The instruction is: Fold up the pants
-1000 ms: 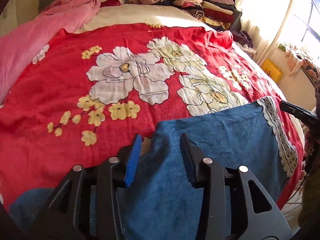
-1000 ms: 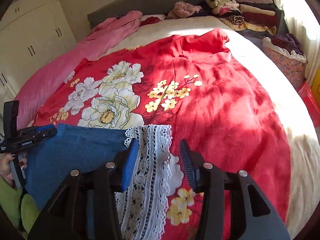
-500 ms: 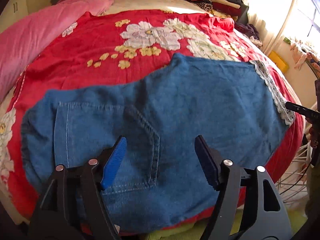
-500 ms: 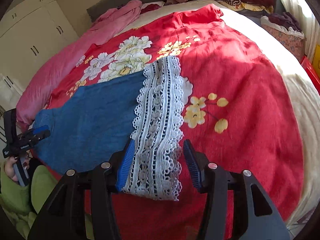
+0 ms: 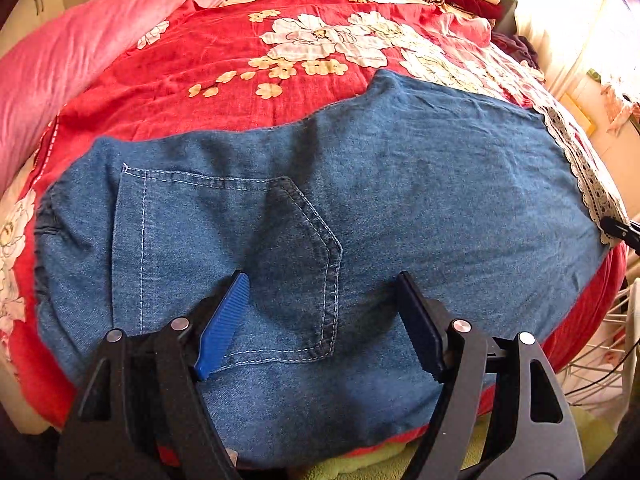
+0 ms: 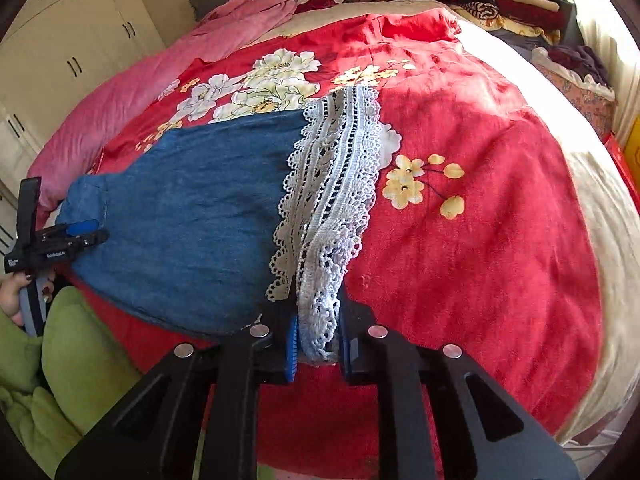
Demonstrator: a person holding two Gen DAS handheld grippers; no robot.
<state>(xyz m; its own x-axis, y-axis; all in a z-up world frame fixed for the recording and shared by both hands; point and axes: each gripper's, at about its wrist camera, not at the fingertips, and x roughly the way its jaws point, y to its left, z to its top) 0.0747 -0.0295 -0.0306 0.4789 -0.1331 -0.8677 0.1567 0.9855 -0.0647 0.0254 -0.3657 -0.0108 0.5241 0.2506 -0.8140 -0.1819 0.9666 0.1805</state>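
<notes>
Right tool clamps lace hem at lower centre; left tool spread wide over pants pocket; red blanket bare right of hem.

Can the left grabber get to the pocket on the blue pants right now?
Probably yes. The left gripper hangs open right over the pocket on the denim pants, which lie flat on the red blanket. Nothing lies between them.

Blue denim pants lying flat, back pocket uppermost, white lace hem at one end
</notes>
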